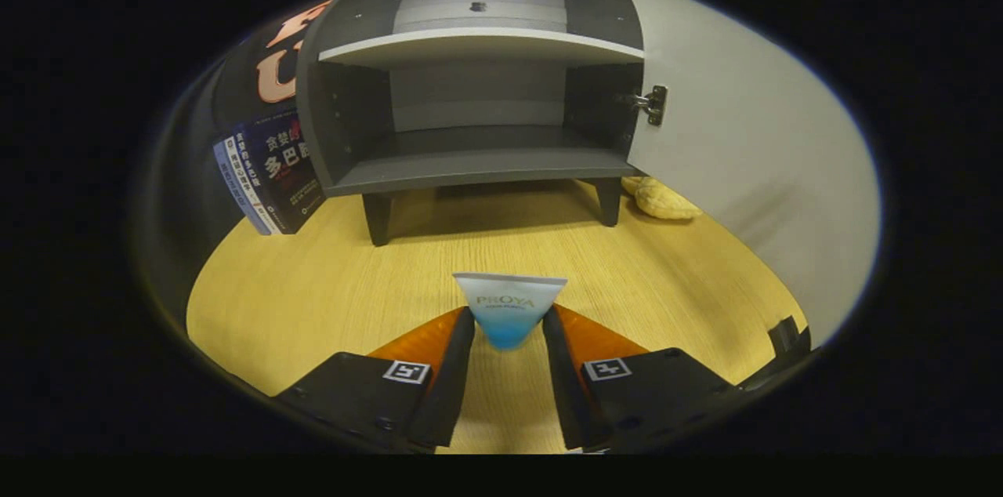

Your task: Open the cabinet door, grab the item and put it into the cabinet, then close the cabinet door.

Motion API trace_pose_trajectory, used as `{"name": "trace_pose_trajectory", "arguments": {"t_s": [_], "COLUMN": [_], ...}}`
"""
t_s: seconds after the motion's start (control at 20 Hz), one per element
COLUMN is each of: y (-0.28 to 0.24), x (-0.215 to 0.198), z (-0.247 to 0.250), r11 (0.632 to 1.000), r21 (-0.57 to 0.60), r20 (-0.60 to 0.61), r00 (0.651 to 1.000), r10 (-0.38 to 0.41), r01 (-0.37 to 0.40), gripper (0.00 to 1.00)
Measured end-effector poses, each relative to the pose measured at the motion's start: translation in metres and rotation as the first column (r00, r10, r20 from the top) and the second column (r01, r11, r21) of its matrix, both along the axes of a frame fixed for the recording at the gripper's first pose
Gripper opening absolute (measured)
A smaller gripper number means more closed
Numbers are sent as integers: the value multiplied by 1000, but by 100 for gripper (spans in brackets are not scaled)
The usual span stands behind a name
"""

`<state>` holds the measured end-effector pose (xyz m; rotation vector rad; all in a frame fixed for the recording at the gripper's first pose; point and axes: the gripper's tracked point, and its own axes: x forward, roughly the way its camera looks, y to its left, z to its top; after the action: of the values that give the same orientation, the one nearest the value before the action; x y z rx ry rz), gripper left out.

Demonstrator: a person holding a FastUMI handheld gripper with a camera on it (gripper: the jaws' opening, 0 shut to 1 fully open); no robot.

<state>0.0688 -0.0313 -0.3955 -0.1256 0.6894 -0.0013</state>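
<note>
A small tube (508, 309), pale at its flat wide end and blue toward the cap end, sits between my fingertips, and both fingers press on its narrow blue part. My gripper (508, 332) is shut on it above the wooden table (313, 285). Beyond the fingers stands a dark grey cabinet (478, 168) on short legs, with one shelf and a bare lower compartment. Its light grey door (752, 168) is swung wide open to the right, hanging on a metal hinge (652, 103).
Several books (270, 168) lean against the cabinet's left side. A yellow corn-like object (662, 199) lies on the table behind the open door, by the cabinet's right leg. Bare table stretches between the fingers and the cabinet.
</note>
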Motion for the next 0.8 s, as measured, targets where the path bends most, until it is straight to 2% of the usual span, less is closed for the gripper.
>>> {"name": "trace_pose_trajectory", "arguments": {"t_s": [0.3,0.8], "y": [8,41], "x": [-1,15], "z": [69,211], "r11": [999,994], "r21": [44,65], "r20": [52,172], "r00": [999,982], "r10": [12,77], "r01": [-15,-89], "gripper": [58,57]}}
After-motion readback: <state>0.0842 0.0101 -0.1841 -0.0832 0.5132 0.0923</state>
